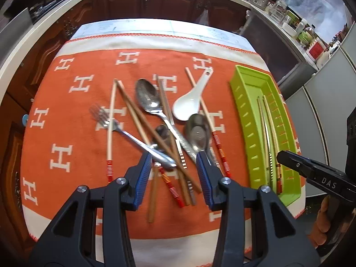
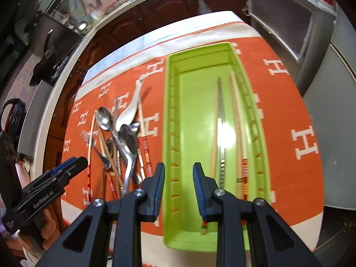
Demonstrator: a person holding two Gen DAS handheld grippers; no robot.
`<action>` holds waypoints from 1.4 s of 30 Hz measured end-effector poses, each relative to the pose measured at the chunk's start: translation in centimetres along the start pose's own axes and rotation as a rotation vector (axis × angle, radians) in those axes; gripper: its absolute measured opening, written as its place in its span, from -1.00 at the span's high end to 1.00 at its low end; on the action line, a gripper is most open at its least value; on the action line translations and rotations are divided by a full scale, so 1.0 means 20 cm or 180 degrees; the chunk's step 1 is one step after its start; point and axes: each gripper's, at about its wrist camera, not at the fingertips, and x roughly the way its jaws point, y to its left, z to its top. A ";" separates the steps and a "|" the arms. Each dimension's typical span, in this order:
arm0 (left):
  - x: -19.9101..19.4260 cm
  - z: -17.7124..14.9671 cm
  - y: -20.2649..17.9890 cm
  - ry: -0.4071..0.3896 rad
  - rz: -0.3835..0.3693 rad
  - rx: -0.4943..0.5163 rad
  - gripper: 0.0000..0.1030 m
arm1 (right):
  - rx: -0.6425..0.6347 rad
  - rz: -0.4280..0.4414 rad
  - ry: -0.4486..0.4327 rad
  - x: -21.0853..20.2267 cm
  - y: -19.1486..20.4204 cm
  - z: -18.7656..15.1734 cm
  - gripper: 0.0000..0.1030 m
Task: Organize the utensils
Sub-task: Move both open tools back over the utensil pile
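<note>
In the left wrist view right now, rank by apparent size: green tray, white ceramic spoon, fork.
1. green tray, clearly the largest.
2. and 3. fork and white ceramic spoon: too alike to rank. The fork runs longer but thinner, the spoon's bowl is broader, and fisheye distortion blurs the comparison.

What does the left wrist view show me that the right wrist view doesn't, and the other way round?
Only the left wrist view: the pile seen clearly from above, with the fork lying across chopsticks and the white ceramic spoon face up; the open left gripper hangs over the handles.

Only the right wrist view: the green tray's whole floor, holding three chopsticks along its right side, and the open right gripper above its near left part.

Both: orange cloth, the utensil pile, the tray, both grippers empty.
</note>
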 end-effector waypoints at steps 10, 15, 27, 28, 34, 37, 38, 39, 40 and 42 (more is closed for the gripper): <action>-0.08 -0.04 0.21 -0.0168 0.0042 -0.0159 0.26 | -0.0303 0.0063 0.0091 0.08 0.24 -0.02 0.50; -0.07 -0.06 0.30 -0.0226 0.0263 -0.0169 0.25 | -0.0425 0.0120 0.0151 0.12 0.33 -0.03 0.50; 0.10 -0.08 0.47 0.0043 0.0151 -0.0343 0.25 | -0.0654 0.0205 0.0303 0.25 0.50 -0.04 0.50; 0.12 -0.08 0.47 0.0070 0.0145 -0.0356 0.26 | -0.0672 0.0216 0.0318 0.26 0.51 -0.05 0.50; 0.26 -0.07 0.48 0.0236 0.0134 -0.0369 0.26 | -0.0745 0.0252 0.0379 0.33 0.55 -0.05 0.50; 0.30 -0.06 0.46 0.0209 0.0212 -0.0304 0.26 | -0.0771 0.0265 0.0387 0.35 0.56 -0.04 0.50; 0.31 -0.05 0.44 0.0196 0.0252 -0.0265 0.26 | -0.0779 0.0272 0.0389 0.35 0.56 -0.04 0.50; 0.31 -0.05 0.43 0.0184 0.0277 -0.0245 0.26 | -0.0790 0.0282 0.0391 0.36 0.57 -0.03 0.50; 0.32 -0.04 0.43 0.0174 0.0291 -0.0239 0.26 | -0.0804 0.0288 0.0393 0.37 0.57 -0.02 0.50; 0.33 -0.03 0.42 0.0152 0.0335 -0.0222 0.30 | -0.0821 0.0298 0.0401 0.39 0.58 -0.01 0.50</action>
